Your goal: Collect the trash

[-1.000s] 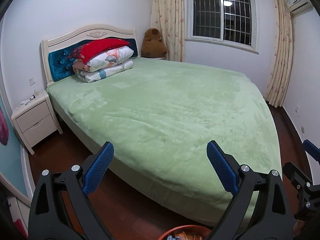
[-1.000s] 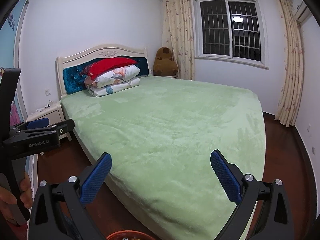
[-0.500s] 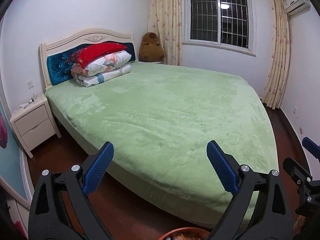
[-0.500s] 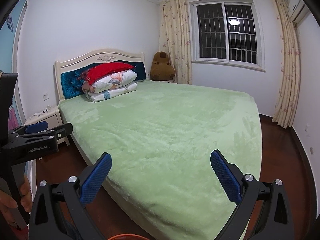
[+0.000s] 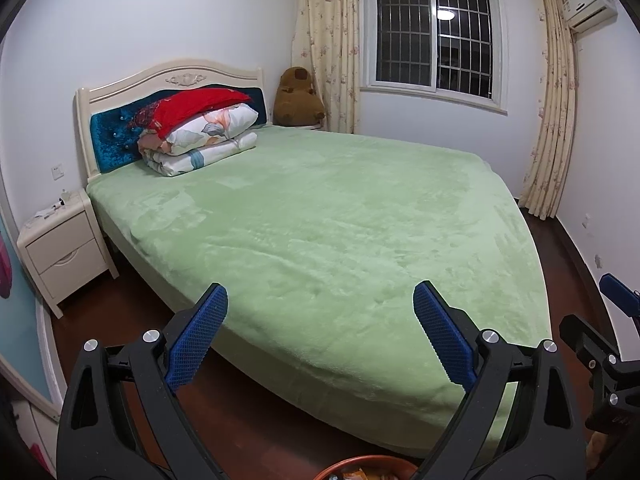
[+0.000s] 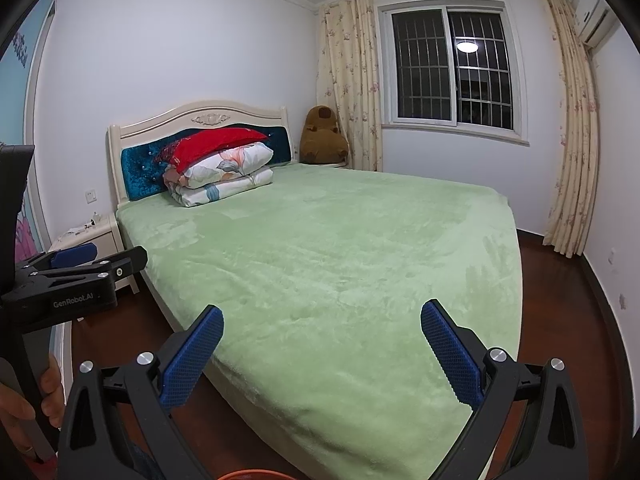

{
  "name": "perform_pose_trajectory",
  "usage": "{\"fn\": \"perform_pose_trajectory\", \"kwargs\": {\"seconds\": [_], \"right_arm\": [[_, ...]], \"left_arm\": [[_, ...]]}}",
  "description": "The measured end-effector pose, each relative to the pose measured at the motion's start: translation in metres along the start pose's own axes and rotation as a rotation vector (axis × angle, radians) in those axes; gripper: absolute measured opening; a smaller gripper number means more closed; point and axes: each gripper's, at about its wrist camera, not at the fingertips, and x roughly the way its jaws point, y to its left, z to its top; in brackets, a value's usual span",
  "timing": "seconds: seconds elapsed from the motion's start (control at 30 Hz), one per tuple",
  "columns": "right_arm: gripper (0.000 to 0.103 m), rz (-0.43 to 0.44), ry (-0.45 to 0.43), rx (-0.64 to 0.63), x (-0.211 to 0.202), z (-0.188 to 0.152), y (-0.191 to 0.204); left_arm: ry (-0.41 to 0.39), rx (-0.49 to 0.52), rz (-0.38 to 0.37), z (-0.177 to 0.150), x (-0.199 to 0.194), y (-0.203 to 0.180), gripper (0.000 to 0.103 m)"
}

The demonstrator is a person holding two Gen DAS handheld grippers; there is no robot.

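Both tongs are held spread wide above the dark wooden floor (image 5: 120,344) at the foot of the bed (image 5: 340,220), and nothing is gripped between their blue pads. The left tongs (image 5: 320,336) are seen from their own camera with the green blanket framed between the two fingers; the right tongs (image 6: 320,356) are pointed the same way, a little further to the right. In the right wrist view the left tongs appear again at the left edge, held by the person's left hand (image 6: 24,396), whose fingers are wrapped around the black handle. At the bottom edge of the left wrist view the rim of an orange bin (image 5: 368,464) is seen, just below and between the fingers, with scraps of trash (image 5: 356,474) inside it; what the scraps are cannot be told. In the right wrist view only a thin arc of that rim is shown at the bottom edge. The blanket is spread flat over the bed. Folded bedding (image 5: 204,140) topped with a red pillow (image 5: 192,108) is stacked against the blue padded headboard (image 5: 116,140). A cream nightstand (image 5: 64,248) is set beside the bed, and a brown plush toy (image 5: 298,100) is propped in the corner by the floral curtain (image 5: 328,40) and the barred window (image 5: 434,32).
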Motion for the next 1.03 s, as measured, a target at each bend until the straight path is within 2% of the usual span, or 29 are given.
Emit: {"fn": "perform_pose_trajectory", "kwargs": {"seconds": [1.03], "right_arm": [[0.097, -0.001, 0.008, -0.007, 0.0001, 0.0021, -0.0009]], "left_arm": [[-0.005, -0.001, 0.004, 0.0005, -0.0016, -0.0009, 0.092]]}}
